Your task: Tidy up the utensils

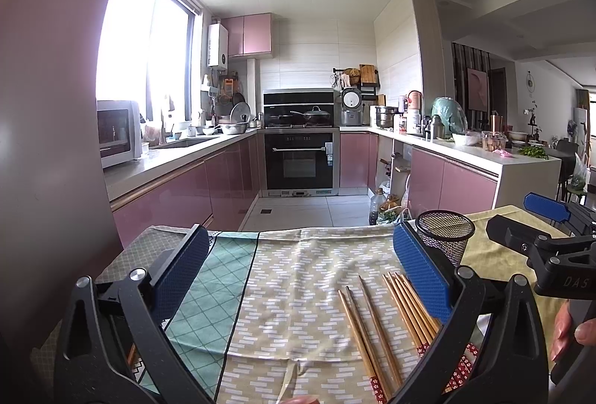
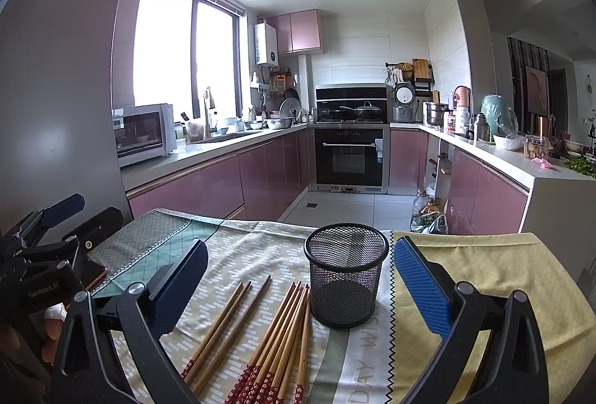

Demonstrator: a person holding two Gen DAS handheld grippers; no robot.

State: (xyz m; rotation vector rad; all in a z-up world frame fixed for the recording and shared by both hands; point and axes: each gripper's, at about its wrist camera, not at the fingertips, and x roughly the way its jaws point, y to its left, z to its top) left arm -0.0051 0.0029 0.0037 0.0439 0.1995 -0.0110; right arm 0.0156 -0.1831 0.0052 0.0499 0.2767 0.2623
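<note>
Several wooden chopsticks [image 2: 277, 337] with red flowered ends lie on the patterned tablecloth [image 2: 238, 255], in a loose group and a tighter bundle. Just right of the bundle a black mesh holder [image 2: 345, 273] stands upright with nothing inside. My right gripper [image 2: 298, 277] is open above the cloth, its blue pads [image 2: 421, 288] spread to either side of the holder and chopsticks. In the left wrist view, the chopsticks [image 1: 376, 325] lie low right and the holder [image 1: 445, 234] stands beyond them. My left gripper [image 1: 298, 262] is open too, holding nothing. Each gripper shows in the other's view, the right gripper [image 1: 540, 229] and the left gripper [image 2: 56, 229].
The cloth-covered table ends at a far edge [image 2: 260, 223], with tiled kitchen floor [image 2: 346, 206] beyond. Pink cabinets [image 2: 208, 188], an oven [image 2: 349, 158] and crowded counters [image 2: 514, 154] ring the room. A person's fingers [image 1: 570, 333] hold the right gripper's handle. A tall grey wall [image 1: 48, 143] stands close on the left.
</note>
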